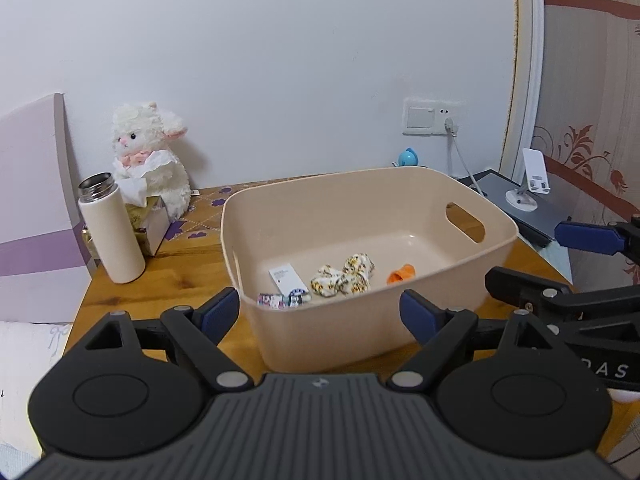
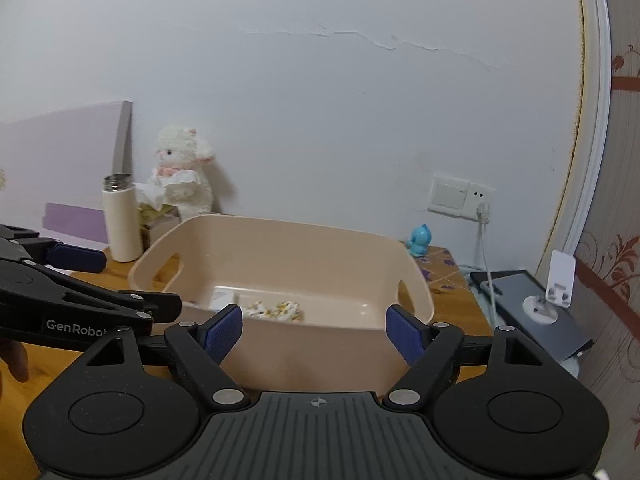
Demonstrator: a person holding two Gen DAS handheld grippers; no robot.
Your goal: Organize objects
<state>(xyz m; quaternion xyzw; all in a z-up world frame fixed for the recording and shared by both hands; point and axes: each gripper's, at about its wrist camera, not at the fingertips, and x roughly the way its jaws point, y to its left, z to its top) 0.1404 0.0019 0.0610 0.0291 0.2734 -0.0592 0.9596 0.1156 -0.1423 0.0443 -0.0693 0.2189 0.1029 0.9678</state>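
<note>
With the left gripper (image 1: 320,312) and right gripper (image 2: 316,334) both spread wide and empty before the bin (image 1: 404,192), which stands mid-desk (image 1: 192,256) holding the floral cloth bundle (image 1: 344,280), select the next loose item and approach squarely.

Left gripper (image 1: 320,314) and right gripper (image 2: 314,330) seemingly gape, empty.
</note>
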